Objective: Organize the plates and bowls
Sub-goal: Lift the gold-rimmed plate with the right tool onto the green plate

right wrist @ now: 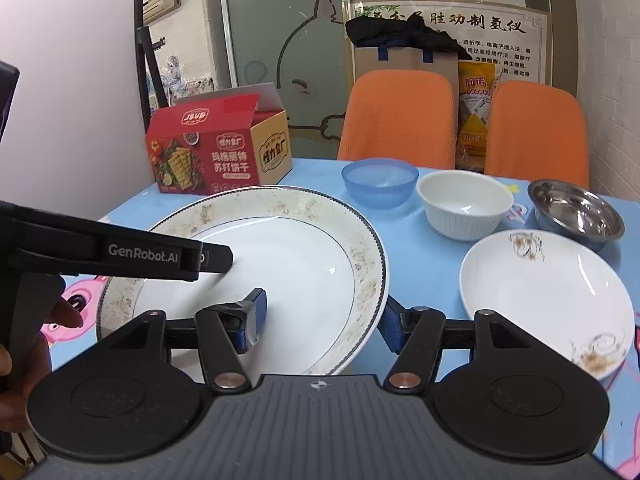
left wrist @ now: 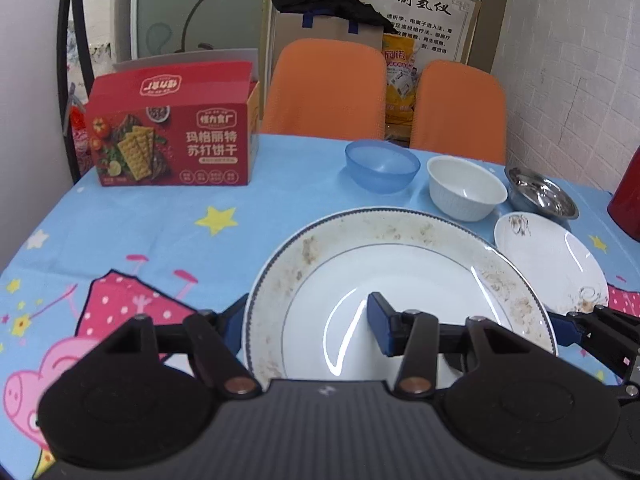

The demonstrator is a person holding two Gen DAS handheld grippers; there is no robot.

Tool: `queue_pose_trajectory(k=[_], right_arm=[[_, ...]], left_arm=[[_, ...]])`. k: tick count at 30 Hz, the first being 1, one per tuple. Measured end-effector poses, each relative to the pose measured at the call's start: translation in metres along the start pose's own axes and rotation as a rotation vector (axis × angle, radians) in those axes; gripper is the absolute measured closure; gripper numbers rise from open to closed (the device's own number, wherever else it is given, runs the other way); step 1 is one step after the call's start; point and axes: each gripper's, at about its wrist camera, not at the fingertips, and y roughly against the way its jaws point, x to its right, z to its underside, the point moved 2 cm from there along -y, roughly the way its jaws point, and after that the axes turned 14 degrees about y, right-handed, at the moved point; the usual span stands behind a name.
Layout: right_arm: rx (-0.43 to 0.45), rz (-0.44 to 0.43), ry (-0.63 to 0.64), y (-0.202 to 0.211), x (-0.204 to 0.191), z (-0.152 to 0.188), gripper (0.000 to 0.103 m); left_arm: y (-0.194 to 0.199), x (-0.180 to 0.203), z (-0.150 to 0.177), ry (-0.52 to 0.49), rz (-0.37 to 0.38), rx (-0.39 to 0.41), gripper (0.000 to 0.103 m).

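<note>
Blue cartoon tablecloth (left wrist: pixel 160 232) covers the table. Left gripper (left wrist: pixel 308 326) wide open, straddling the near-left rim of the large plate (left wrist: pixel 400 280): one finger outside, one over the plate's well. Right gripper (right wrist: pixel 324 320) also wide open, straddling the same plate's right rim. Whether pads touch the rim, can't tell. Small plate (right wrist: pixel 548 296) just right of the large one. Behind them: blue bowl (right wrist: pixel 380 184), white bowl (right wrist: pixel 464 204), steel bowl (right wrist: pixel 576 210). Red cracker box (left wrist: pixel 172 136) far left; two orange chairs (left wrist: pixel 324 88) beyond.
</note>
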Motion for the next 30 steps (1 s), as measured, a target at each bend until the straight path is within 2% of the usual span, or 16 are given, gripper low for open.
queue_pose_trajectory(k=[7,15,18,20,23,26,30], right_arm=[[-0.031,-0.013,-0.034,0.014,-0.021,0.026,0.003],[-0.029,0.026,-0.007,0.012,-0.026,0.035,0.000],[-0.034,0.043,0.022,0.009,-0.028,0.035,0.000],[-0.030,0.035,0.000,0.010,-0.024,0.037,0.000],[-0.005,0.033,-0.069,0.014,-0.012,0.038,0.000],[0.048,0.080,-0.106,0.027,0.001,0.037,0.000],[0.066,0.112,-0.153,0.037,0.020,0.040,0.000]], left_arm=[[0.016,-0.014,0.037,0.016,0.004,-0.026,0.055],[0.003,-0.019,0.052,0.042,0.021,-0.051,0.054],[0.001,-0.015,0.056,0.005,0.006,-0.022,0.053],[0.006,-0.010,0.055,-0.027,0.006,0.019,0.044],[0.019,-0.007,0.046,-0.016,0.036,0.068,0.033],[0.029,-0.006,0.036,0.006,0.064,0.091,0.030],[0.031,0.002,0.027,0.022,0.085,0.086,0.029]])
